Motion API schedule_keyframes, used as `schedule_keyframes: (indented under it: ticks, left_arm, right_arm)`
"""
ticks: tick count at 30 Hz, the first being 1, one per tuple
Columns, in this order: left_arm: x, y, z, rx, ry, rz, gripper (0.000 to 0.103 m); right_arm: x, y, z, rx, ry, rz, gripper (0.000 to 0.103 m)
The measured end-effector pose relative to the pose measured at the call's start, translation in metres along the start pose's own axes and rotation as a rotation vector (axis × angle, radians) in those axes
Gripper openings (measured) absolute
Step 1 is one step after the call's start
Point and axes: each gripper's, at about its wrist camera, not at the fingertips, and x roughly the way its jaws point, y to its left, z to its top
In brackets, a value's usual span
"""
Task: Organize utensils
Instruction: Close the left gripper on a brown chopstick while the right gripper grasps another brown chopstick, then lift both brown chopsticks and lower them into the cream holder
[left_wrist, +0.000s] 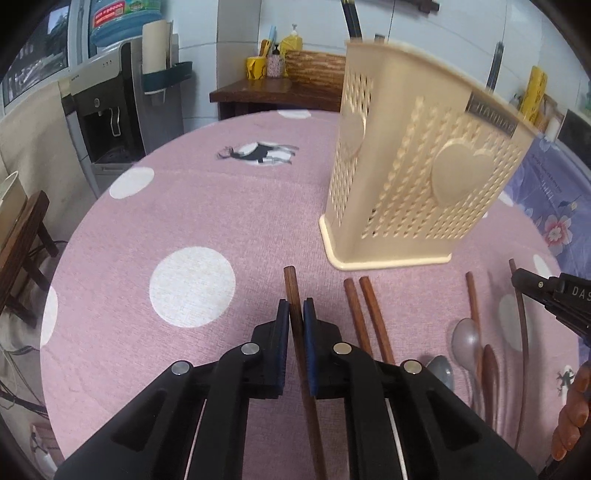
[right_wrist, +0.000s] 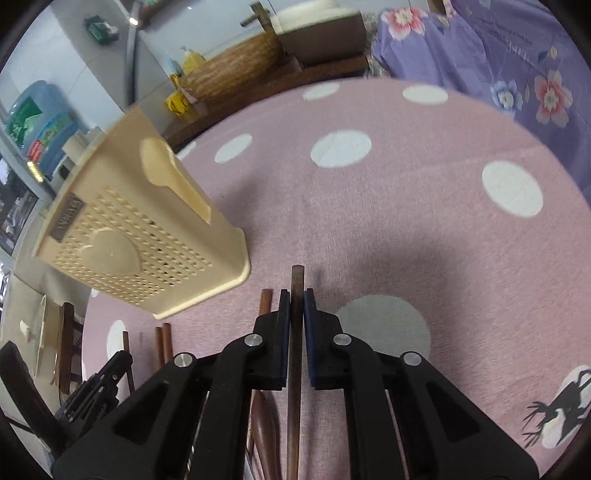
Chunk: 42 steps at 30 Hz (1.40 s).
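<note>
- The chopstick (left_wrist: 295, 325) between the left fingers (left_wrist: 283, 321) runs under the housing, its lower end hidden.
- Spoons (left_wrist: 466, 338) are cut off below by the housing.
- The holder's (right_wrist: 133, 236) label is blurred, perhaps lettering.

Round table (left_wrist: 207, 206) under a pink cloth with white dots, water dispenser (left_wrist: 107, 110) beyond its far-left edge — blue bottle (left_wrist: 114, 18) on top, dark wooden sideboard (left_wrist: 258, 92) behind the table against white tiled wall (left_wrist: 443, 44), woven basket (left_wrist: 314, 68) on it, purple floral fabric (right_wrist: 498, 62) to the table's right.
</note>
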Motion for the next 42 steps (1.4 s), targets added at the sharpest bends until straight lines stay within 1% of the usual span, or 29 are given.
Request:
schedule_keyframes:
  ticks: [6,9,16,19,24,34,38,42]
  left_arm:
    - [-0.043,0.008,0.009,-0.015,-0.106,-0.054,0.008]
    - [-0.066,0.012,0.014,-0.025,-0.16,-0.077,0.008]
    - [-0.117,0.018,0.019,-0.012,-0.271,-0.119,0.008]
    - [-0.133,0.018,0.023,0.005,-0.309,-0.119,0.008]
    - [-0.145,0.019,0.026,0.013,-0.344,-0.109,0.008]
    - [-0.155,0.024,0.032,0.006,-0.37,-0.104,0.008]
    - [-0.16,0.026,0.042,-0.001,-0.385,-0.109,0.008]
    - [-0.174,0.025,0.061,0.001,-0.41,-0.11,0.008]
  right_arm:
    - [-0.063,0.017,0.003,-0.114,-0.155,0.055,0.008]
    - [-0.096,0.022,0.003,-0.151,-0.212,0.093,0.008]
    - [-0.16,0.021,0.001,-0.212,-0.32,0.142,0.008]
    - [-0.179,0.019,0.002,-0.239,-0.35,0.147,0.008]
    - [-0.191,0.018,0.002,-0.268,-0.366,0.145,0.008]
    - [-0.196,0.023,0.008,-0.285,-0.373,0.147,0.008]
    - [-0.2,0.03,0.014,-0.309,-0.381,0.141,0.008]
    - [-0.207,0.041,0.032,-0.32,-0.383,0.154,0.008]
